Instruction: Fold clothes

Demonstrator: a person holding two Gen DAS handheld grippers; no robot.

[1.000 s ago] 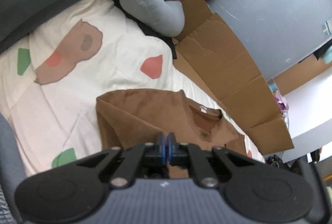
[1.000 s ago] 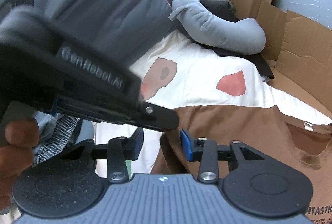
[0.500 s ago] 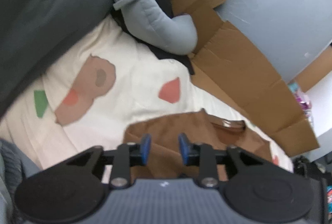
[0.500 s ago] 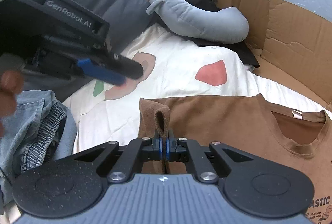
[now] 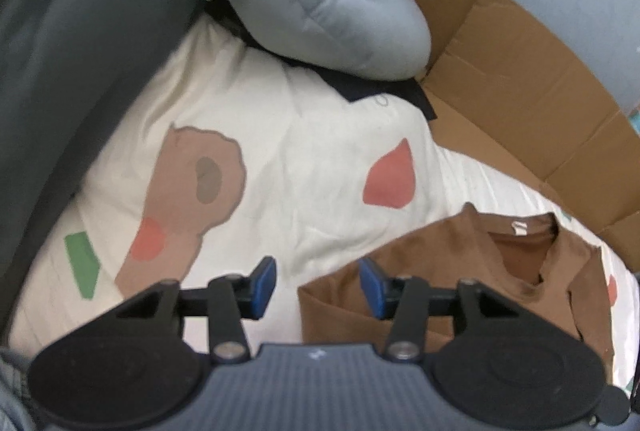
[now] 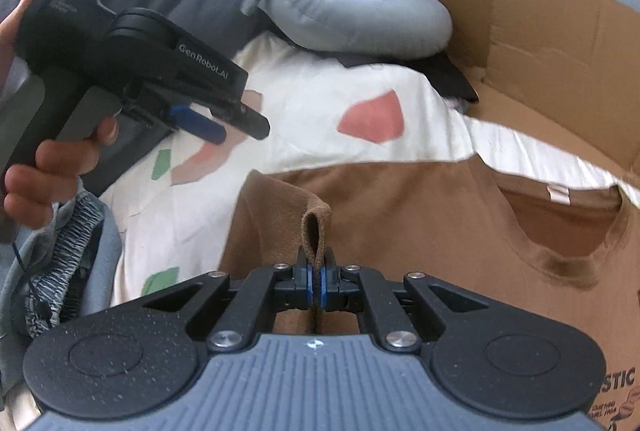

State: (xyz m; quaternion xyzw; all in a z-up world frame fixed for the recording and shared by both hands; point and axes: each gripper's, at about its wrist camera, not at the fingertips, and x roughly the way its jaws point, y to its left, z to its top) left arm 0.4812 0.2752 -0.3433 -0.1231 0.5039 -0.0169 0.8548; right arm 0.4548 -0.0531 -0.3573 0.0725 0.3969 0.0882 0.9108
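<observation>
A brown T-shirt (image 5: pixel 460 259) lies flat on the bed's white patterned sheet (image 5: pixel 300 151), neck hole to the right. In the right wrist view, my right gripper (image 6: pixel 316 283) is shut on a small upright fold of the brown T-shirt (image 6: pixel 420 215) near its left edge. My left gripper (image 5: pixel 317 289) hovers at that left edge. Its jaws are opening and nothing is between the blue pads (image 5: pixel 264 285). A hand holds the left gripper (image 6: pixel 240 129) above the sheet at the upper left of the right wrist view.
A long grey pillow (image 5: pixel 320 3) lies across the head of the bed. Flattened cardboard (image 5: pixel 520 71) lines the right side. A dark grey blanket (image 5: pixel 60 31) covers the left. Crumpled jeans (image 6: pixel 60 243) sit at the sheet's left edge.
The left gripper went from shut over the shirt to open and swung left toward the shirt's edge. The right gripper closed on a fold of the shirt and keeps hold.
</observation>
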